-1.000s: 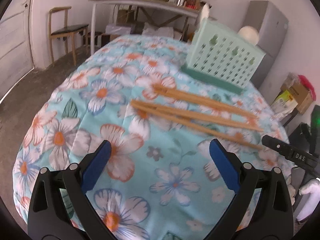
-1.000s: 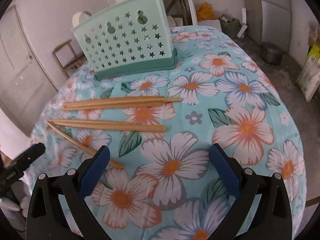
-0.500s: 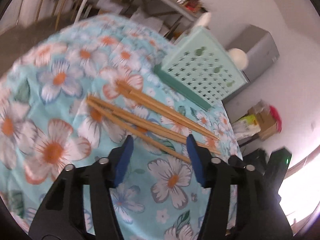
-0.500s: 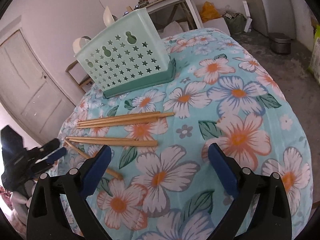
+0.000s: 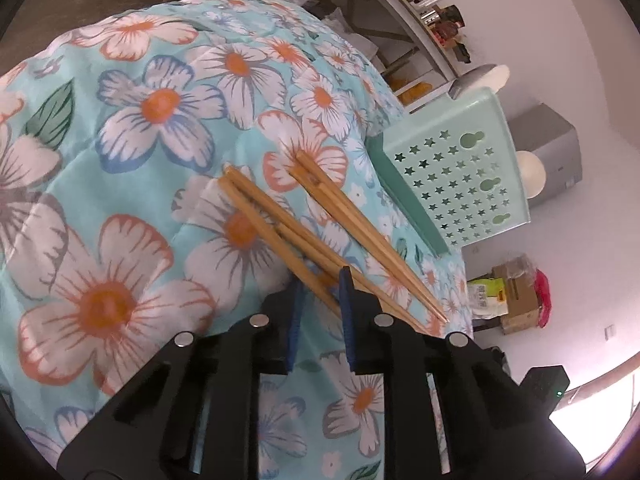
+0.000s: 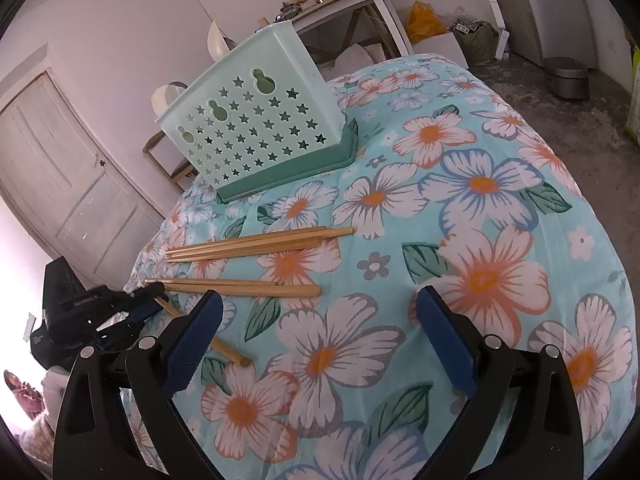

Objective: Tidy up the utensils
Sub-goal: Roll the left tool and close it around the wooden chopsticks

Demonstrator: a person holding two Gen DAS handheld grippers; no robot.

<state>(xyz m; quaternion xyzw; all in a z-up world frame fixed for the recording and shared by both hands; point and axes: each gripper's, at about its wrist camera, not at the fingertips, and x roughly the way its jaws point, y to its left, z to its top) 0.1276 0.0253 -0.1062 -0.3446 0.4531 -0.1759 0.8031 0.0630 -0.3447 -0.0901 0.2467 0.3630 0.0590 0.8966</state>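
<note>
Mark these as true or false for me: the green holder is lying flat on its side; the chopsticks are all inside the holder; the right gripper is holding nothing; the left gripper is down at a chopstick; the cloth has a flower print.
1. The green holder lies flat on its side. False: it stands upright on its darker base.
2. All chopsticks are inside the holder. False: they lie loose on the cloth in front of it.
3. The right gripper holds nothing. True: its jaws stand wide apart over the cloth.
4. The left gripper is at a chopstick. True: its jaws are closing with that chopstick between them.
5. The cloth has a flower print. True.
</note>
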